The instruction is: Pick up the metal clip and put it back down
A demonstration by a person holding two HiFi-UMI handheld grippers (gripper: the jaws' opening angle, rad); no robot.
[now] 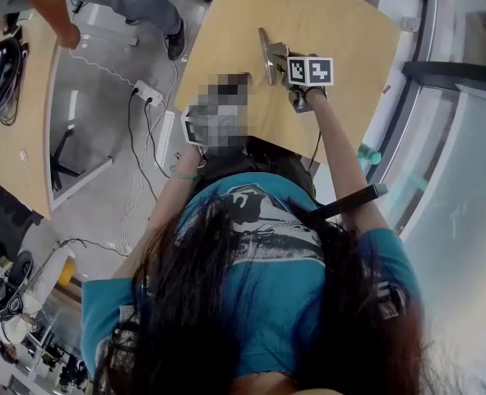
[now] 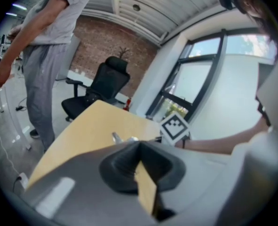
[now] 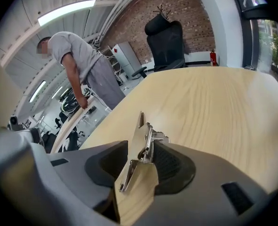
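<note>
A brick wall (image 3: pixel 176 4) is closing the far end, a black office chair (image 3: pixel 164 44) standing before it. Tall windows (image 2: pixel 200 86) are admitting daylight; a ceiling strip light (image 3: pixel 66 11) is glowing. A white power strip (image 1: pixel 148 95) is lying on the grey floor (image 1: pixel 94 146) beside the wooden table (image 1: pixel 333 23).

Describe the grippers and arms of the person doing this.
The left gripper and right gripper have grey moulded bodies with black rubbery pads. A cube of black-and-white square markers sits on the right one. The person wears a teal short-sleeved T-shirt and a thin dark wristband on the right wrist.
</note>
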